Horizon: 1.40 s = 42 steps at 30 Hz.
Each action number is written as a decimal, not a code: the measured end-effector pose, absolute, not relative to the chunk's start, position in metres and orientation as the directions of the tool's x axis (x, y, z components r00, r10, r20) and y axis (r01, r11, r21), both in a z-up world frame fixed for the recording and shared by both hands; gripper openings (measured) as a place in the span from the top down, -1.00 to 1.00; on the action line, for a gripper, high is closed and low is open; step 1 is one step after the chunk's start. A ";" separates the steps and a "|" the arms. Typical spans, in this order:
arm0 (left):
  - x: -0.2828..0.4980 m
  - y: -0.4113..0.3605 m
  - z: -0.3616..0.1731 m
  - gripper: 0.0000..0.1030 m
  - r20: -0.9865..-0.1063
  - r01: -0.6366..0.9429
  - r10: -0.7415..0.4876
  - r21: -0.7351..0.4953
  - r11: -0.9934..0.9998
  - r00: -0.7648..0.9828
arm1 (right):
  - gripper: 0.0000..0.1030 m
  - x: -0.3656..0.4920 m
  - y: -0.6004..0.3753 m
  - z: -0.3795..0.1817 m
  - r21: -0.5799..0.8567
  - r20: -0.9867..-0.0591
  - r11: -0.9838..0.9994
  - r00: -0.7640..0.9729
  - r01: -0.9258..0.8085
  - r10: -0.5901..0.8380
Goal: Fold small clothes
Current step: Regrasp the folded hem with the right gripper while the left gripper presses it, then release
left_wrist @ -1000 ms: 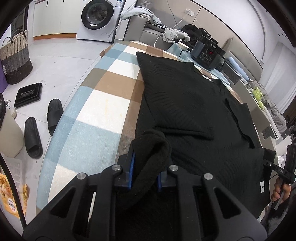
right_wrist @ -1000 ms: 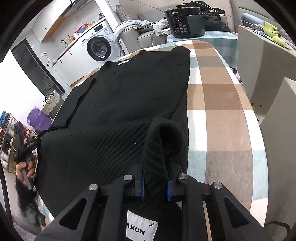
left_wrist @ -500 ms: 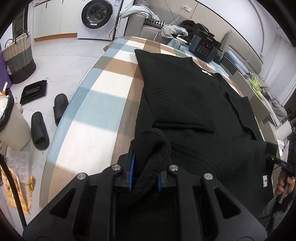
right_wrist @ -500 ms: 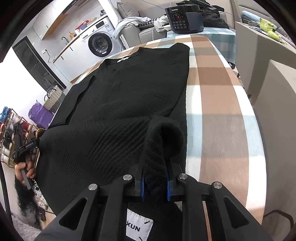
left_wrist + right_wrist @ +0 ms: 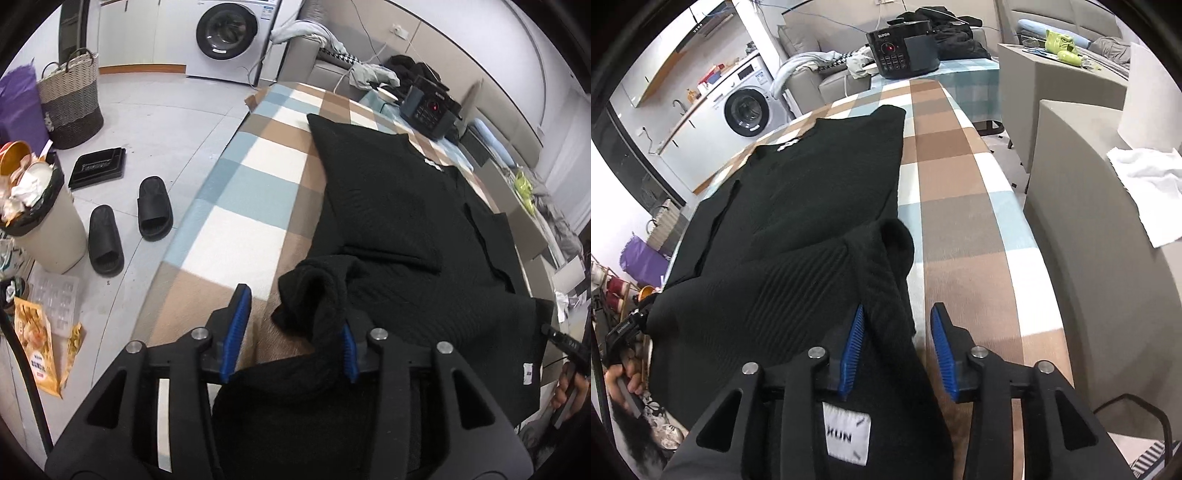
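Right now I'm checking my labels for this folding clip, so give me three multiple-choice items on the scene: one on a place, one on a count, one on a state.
1. Where does the black sweater lie?
A. on the checked table
B. in the basket
C. on the floor

2. How many black slippers are on the floor?
A. one
B. two
C. four

3. The left hand-held gripper is:
A. shut on cloth
B. open
C. out of view

Answers: 1 A, the sweater is spread over the checks; 2 B, a pair lies beside the table; 3 B, the blue pads stand apart.

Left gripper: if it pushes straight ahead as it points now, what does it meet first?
Most likely the bunched hem of the black sweater, lying between the open fingers of the left gripper. Depth is uncertain.
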<state>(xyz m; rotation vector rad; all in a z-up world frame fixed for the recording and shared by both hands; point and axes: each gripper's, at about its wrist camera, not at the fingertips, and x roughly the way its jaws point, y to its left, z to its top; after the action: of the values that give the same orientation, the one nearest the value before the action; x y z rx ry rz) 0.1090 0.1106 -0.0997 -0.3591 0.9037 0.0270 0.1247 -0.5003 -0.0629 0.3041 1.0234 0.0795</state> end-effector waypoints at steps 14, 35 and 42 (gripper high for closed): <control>0.075 0.096 -0.083 0.11 -0.759 -0.102 -0.161 -0.287 0.953 0.631 | 0.15 0.091 -0.503 -0.065 0.382 -0.759 0.924 0.572 0.004 0.312; 0.090 0.117 -0.085 0.42 -0.757 -0.139 -0.157 -0.311 0.940 0.634 | 0.15 0.075 -0.517 -0.065 0.376 -0.769 0.926 0.573 0.049 0.282; 0.075 0.109 -0.088 -0.14 -0.759 -0.103 -0.177 -0.306 0.947 0.626 | 0.15 0.073 -0.510 -0.069 0.369 -0.784 0.929 0.531 -0.017 0.321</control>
<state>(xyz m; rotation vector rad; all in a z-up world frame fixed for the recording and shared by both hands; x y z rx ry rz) 0.0751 0.1086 -0.0878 -0.3370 0.8974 -0.0434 0.0730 -0.5099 -0.0688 0.3359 0.9956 0.2065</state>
